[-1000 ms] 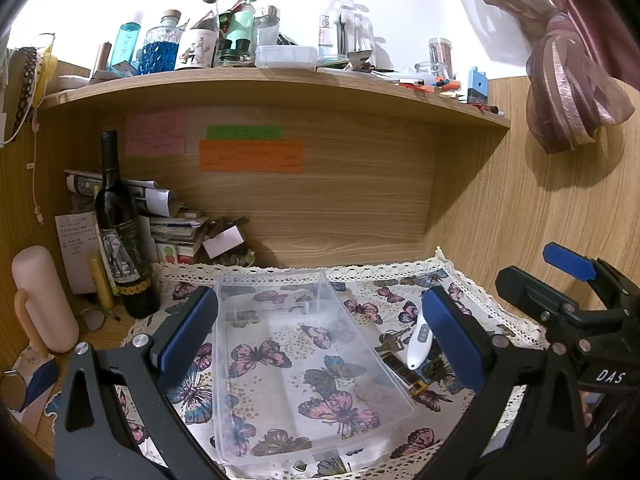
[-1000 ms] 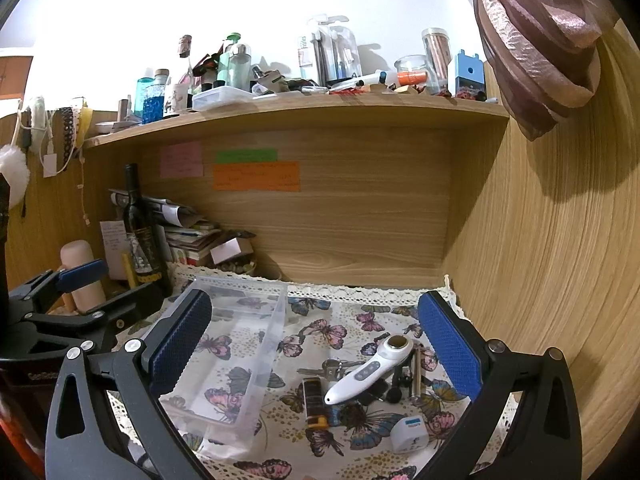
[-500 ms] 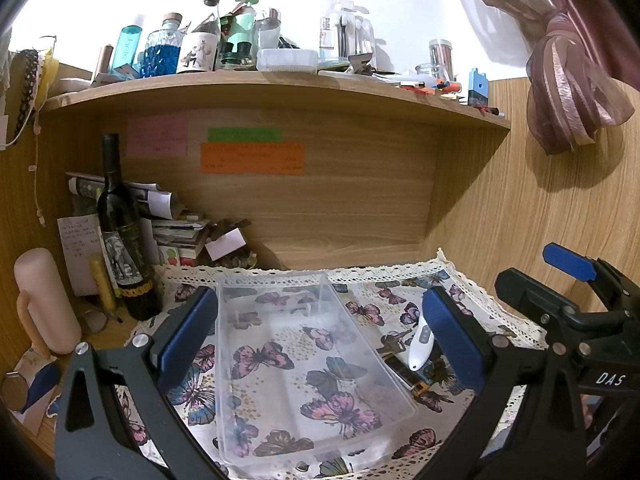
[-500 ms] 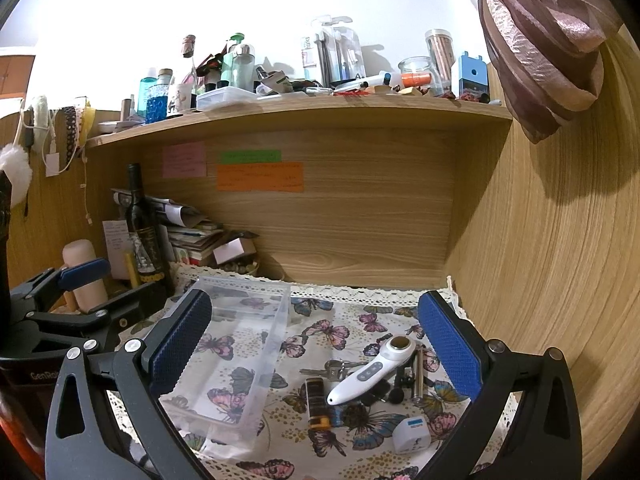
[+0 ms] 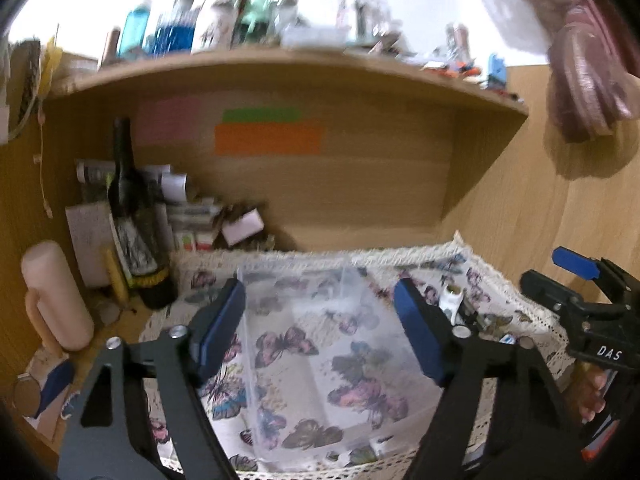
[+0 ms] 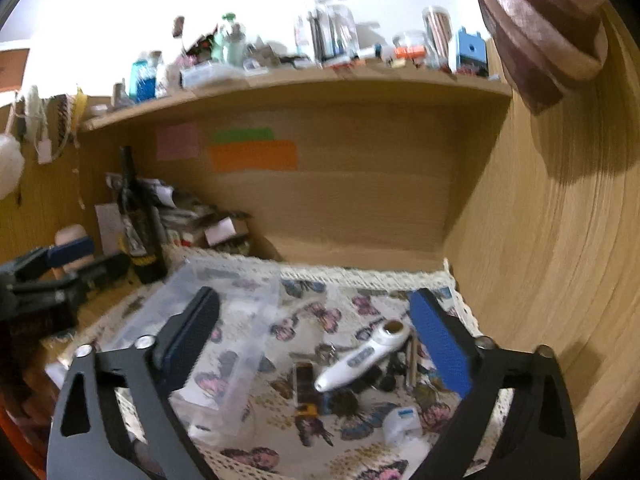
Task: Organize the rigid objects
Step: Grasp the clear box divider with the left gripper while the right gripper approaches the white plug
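Rigid objects lie in a loose heap between and just ahead of the right gripper [image 6: 316, 340] fingers — none is in the clear bin [image 5: 320, 344] yet, so by my judgement all sorting is left. Both grippers stand wide and hold nothing; the left gripper [image 5: 320, 334] brackets the bin. Counted: 1 bin, 1 white handheld device [image 6: 360, 356], 1 dark rectangular piece [image 6: 305, 380], 1 small white box [image 6: 402, 420], 1 key bunch [image 6: 326, 354] — darker bits beside them blur beyond counting
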### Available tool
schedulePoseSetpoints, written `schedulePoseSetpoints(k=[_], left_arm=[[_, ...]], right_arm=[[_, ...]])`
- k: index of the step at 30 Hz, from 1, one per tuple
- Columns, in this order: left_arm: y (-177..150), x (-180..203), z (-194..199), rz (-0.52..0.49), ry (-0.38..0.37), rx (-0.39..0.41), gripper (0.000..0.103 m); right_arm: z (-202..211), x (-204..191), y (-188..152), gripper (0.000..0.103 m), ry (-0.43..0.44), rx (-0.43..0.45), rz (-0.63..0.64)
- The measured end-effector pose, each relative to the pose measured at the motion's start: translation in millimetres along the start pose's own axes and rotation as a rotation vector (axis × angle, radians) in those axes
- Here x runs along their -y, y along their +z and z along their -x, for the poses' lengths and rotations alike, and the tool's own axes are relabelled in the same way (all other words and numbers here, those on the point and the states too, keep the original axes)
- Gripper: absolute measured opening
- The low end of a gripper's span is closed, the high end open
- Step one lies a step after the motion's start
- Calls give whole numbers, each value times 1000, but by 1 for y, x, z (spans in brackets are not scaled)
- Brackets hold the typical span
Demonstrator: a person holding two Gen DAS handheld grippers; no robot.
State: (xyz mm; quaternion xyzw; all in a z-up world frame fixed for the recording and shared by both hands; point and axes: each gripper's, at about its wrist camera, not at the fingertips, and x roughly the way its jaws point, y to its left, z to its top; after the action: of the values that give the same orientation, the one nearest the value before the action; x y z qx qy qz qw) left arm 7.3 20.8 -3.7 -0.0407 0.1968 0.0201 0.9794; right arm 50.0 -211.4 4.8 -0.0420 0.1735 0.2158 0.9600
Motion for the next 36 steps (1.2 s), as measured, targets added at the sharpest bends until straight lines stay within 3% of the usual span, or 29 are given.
schedulePoseSetpoints(k=[4,14,20,24,27,36], left_arm=[[-8,-23,-23,40,35,-110,53],[-41,-61,-83,89,66,-349,30],[-51,-68,-97,123,49,-412,25],[-50,-62,-97,106,21,-426,11],[-48,-59,-100,86,25,-436,11],[-44,-68,-107,108,-5,-506,10]], right_arm=[[-9,10,-9,80,-35,-57,-1],[-30,37,-36,66,-122,-209,-41],[-40,55,-59,60,-150,-312,-117],[-47,64,-74,60,-174,-374,-158],[-52,70,-81,59,-190,-410,-177],[-81,77,-92,34,-171,-501,-206]])
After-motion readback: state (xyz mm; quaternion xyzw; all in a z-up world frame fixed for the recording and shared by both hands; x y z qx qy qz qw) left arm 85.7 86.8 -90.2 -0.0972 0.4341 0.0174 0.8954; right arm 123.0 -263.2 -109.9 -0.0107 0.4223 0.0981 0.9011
